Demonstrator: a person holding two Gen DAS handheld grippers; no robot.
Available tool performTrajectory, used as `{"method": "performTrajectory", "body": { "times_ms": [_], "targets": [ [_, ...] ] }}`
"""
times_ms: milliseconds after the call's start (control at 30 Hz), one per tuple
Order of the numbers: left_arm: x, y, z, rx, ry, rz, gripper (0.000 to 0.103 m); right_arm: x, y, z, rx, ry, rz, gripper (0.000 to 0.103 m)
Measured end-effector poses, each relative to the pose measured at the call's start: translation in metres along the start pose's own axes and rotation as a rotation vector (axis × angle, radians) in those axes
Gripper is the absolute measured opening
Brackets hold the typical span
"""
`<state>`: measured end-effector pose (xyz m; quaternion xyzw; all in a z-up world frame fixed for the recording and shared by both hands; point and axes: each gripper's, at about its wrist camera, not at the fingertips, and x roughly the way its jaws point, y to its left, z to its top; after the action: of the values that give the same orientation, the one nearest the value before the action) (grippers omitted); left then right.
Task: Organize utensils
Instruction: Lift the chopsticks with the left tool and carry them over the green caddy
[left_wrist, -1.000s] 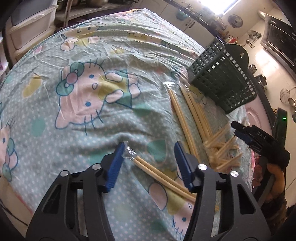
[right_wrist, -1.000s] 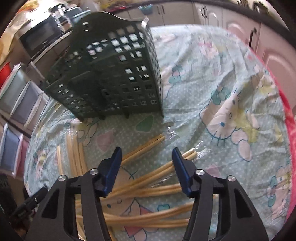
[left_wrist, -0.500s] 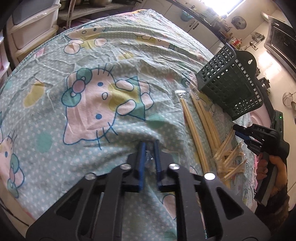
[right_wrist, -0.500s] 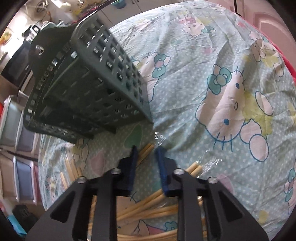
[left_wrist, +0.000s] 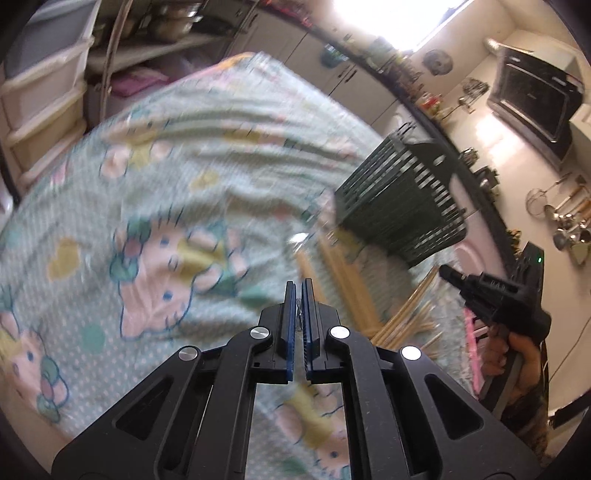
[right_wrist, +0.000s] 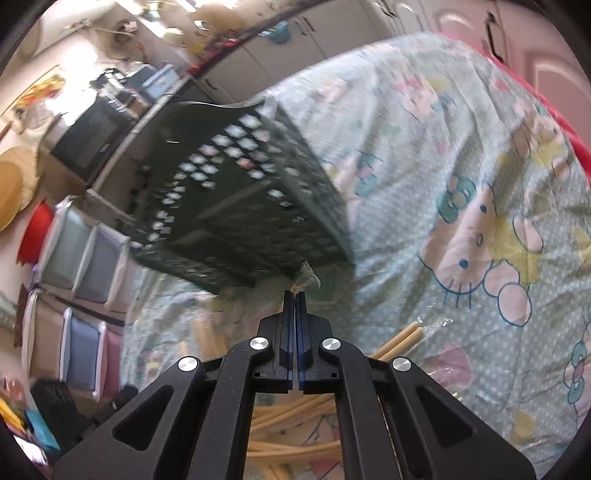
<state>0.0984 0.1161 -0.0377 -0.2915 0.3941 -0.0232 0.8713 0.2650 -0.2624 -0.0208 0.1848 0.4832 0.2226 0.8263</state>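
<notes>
Both grippers are pinched nearly shut on wrapped chopstick pairs, gripped at the wrapper end, probably so the sticks hang behind and can be dropped end-first into the basket.

The right gripper has its fingers closed on a pair whose crinkled plastic tip pokes out just ahead of them; the sticks themselves are hidden below. The basket stands just beyond the fingertips.

The left gripper is closed on something thin. A glint of wrapper shows between the fingers, but I cannot see the sticks. The basket lies ahead to their right, with loose chopsticks on the table between.
</notes>
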Motion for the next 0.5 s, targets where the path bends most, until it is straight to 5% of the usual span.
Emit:
{"method": "performTrajectory", "body": {
  "times_ms": [500],
  "targets": [
    [-0.025, -0.088, 0.048, 0.176, -0.089, -0.141, 0.001, -0.068, 0.081, -0.005, -0.247, -0.157, 0.137, 0.001]
  ]
}}
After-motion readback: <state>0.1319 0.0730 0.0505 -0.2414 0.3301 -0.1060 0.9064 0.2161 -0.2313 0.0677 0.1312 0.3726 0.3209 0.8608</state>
